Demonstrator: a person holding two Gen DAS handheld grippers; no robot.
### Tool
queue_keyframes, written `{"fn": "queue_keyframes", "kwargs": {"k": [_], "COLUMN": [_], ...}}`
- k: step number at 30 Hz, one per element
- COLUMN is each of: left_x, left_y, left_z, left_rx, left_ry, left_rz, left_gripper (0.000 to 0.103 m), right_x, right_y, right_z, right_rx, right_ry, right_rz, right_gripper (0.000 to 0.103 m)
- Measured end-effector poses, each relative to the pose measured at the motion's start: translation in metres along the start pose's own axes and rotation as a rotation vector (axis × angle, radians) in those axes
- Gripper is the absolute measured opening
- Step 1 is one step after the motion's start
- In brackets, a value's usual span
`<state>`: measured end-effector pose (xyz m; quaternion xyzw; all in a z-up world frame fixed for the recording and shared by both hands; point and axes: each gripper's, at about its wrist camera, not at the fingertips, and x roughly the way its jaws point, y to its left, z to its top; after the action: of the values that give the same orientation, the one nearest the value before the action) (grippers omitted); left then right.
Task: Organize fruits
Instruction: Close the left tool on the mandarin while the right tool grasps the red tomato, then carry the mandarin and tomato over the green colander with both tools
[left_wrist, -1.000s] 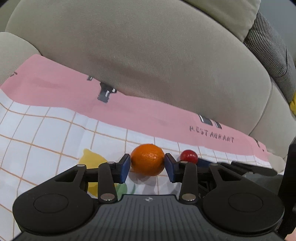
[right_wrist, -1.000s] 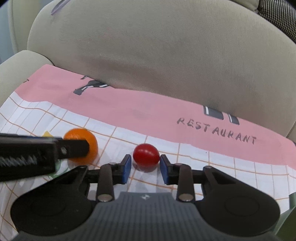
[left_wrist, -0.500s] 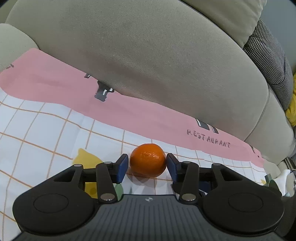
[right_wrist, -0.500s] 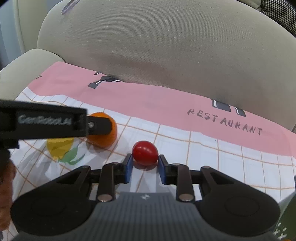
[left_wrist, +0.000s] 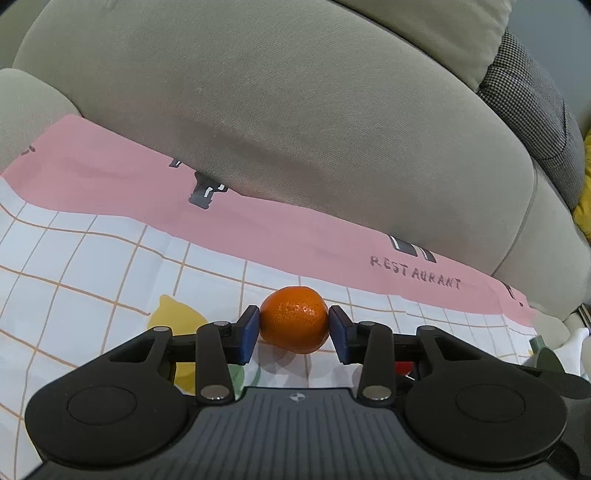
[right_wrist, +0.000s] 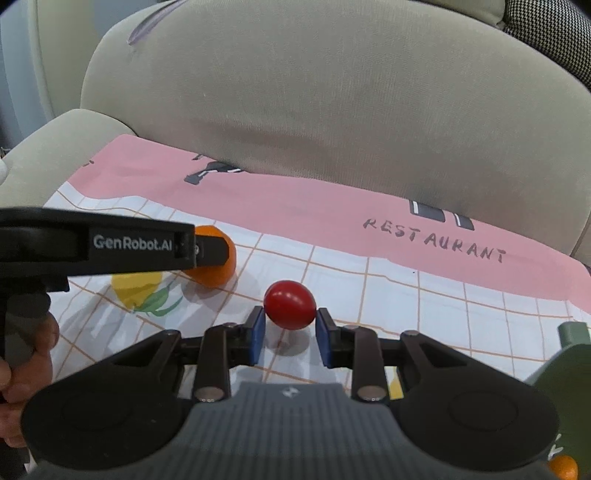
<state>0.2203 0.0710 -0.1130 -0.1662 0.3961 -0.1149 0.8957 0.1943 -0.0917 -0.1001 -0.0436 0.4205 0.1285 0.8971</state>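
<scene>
Left claw (left_wrist: 293, 334) grips a mandarin (left_wrist: 294, 319), right claw (right_wrist: 289, 334) a red tomato (right_wrist: 290, 304), lifting both off the cloth (right_wrist: 406, 295) for sorting.

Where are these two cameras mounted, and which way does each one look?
Left wrist view: sits on the left gripper, looking along its blue pads at the orange pinched between them; sofa cushion behind.
Right wrist view: sits on the right gripper, facing the red tomato clamped in its pads; the person's hand shows at left.
Shared: the orange, the left gripper, the checked cloth with RESTAURANT lettering, the cushion.
</scene>
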Motion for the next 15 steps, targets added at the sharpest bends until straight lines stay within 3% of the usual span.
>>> {"fn": "queue_keyframes", "kwargs": {"k": [15], "left_x": [-0.054], "left_y": [-0.024], "left_z": [-0.012], "left_rx": [0.026], "left_ry": [-0.007], "left_rz": [-0.043], "left_gripper": [0.045], "right_x": [-0.065], "right_y": [-0.001], "right_z": [-0.016], "right_rx": [-0.012], "right_ry": [-0.07], "right_rz": [0.023], "right_gripper": [0.026]}}
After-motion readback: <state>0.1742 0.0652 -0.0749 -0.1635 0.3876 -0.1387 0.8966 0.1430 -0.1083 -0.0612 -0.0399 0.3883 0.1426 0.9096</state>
